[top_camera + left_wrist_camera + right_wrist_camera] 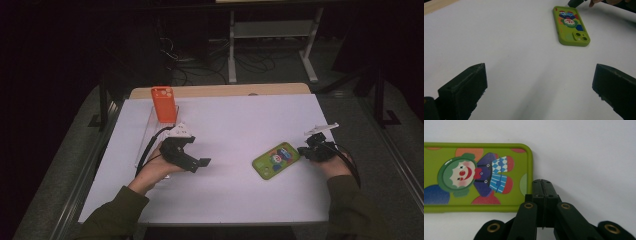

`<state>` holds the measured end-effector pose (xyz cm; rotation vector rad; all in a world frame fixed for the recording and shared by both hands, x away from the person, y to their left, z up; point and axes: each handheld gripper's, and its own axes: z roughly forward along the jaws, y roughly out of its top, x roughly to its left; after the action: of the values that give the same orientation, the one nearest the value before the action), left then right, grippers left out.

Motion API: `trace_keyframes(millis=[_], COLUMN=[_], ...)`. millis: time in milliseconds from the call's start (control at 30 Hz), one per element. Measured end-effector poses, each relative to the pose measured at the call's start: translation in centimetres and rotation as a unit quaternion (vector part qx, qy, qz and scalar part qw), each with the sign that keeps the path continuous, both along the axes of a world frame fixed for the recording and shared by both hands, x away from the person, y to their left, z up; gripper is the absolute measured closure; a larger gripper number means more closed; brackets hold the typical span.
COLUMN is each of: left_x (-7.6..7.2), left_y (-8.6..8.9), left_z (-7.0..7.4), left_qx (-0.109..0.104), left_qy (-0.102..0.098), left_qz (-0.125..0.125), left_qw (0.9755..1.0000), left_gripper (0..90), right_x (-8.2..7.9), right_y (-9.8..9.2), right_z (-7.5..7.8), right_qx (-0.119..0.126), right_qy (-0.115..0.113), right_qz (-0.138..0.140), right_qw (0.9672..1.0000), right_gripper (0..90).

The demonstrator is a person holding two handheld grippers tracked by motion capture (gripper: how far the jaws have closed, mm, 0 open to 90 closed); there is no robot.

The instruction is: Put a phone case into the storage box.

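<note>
Green phone case [276,160] lies flat near the desk's [240,200] right edge, right gripper [306,150] clenched with tips just beside its short end, left gripper [199,163] released over the left half, orange phone case [163,104] upright near the back-left corner.

A green clown phone case [276,159] lies flat; an orange case [163,104] stands upright.

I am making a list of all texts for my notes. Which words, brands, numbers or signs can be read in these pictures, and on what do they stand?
None can be read.
Green phone case: a clown drawing, no letters or numbers.
Orange phone case: plain, too small to show any mark.
Grippers, left and right: no label.
</note>
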<state>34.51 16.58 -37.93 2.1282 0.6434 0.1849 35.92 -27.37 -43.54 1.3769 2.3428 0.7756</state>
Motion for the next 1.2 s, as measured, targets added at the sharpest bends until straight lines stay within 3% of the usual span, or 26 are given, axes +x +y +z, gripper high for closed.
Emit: trace_keyframes(millis=[333,667,967,1200], left_x=[-0.1,-0.4,-0.5,-0.5], left_y=[-0.3,-0.8,-1.1,-1.1], left_z=[-0.2,-0.6,-0.9,-0.9], left_qx=[0.004,0.009,0.010,0.010], left_qy=[0.002,0.002,0.005,0.005], left_qz=[-0.012,-0.032,-0.042,-0.044], left_qw=[0.9999,0.9995,0.9991,0.9990], left_gripper=[0.0,0.0,0.0,0.0], right_x=[-1.0,-1.4,-1.6,-1.7], right_y=[2.3,5.3,8.9,11.1], right_z=[0.2,0.1,0.0,-0.1], right_qx=[-0.003,0.010,0.002,0.010], right_qy=[0.001,0.011,0.000,0.002], right_qz=[0.049,0.088,0.139,0.159], right_qw=[0.9988,0.9960,0.9903,0.9872], right_gripper=[88.4,88.5,88.4,88.5])
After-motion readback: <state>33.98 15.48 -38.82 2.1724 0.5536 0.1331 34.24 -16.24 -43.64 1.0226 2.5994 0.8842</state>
